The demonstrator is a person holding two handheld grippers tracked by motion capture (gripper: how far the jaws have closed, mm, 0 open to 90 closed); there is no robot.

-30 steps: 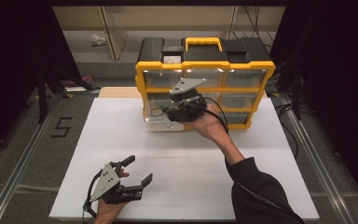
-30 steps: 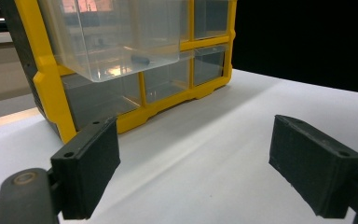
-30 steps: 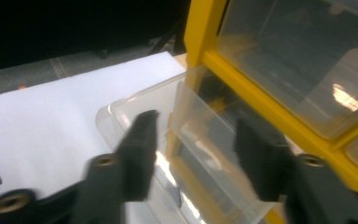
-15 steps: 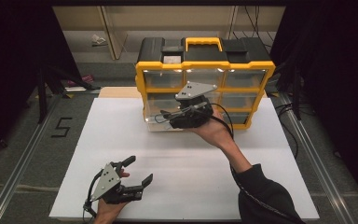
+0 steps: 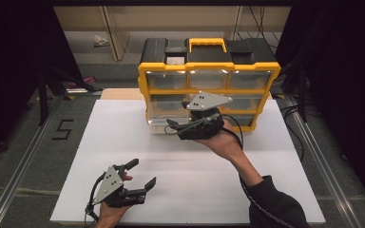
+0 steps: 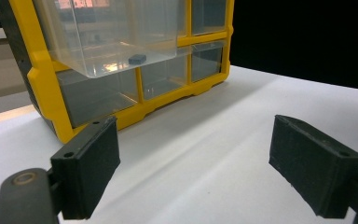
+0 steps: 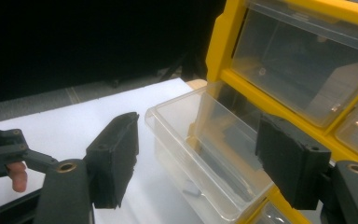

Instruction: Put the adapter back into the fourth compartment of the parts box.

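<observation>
**A see-through drawer, pulled out and waiting**

Because nobody told me the job, I have to guess it from what I see, and I think it is about the drawer.

The biggest thing is the white table. At the far end of it stands the yellow box with a black top and rows of clear drawers. It looks big and heavy, so I think it will stay put if I push a drawer gently.

The clear drawer in the left of the middle row sticks out toward me. It is thin plastic, so I guess it is light, smooth and slippery, and a bit bendy at the walls. A hard squeeze could crack it. The best place to take hold looks like its front rim, one jaw inside and one outside.

My right gripper hovers at that drawer's front, jaws wide apart, holding nothing. In the right gripper view the drawer's front sits between the jaws but does not seem to touch them.

My left gripper rests low near my edge of the table, well away from the box, jaws wide apart too, with nothing in them.

Smallest of all is a little dark piece lying on the drawer's floor. It looks tiny and light, so it may slide if the drawer is bumped.
</observation>
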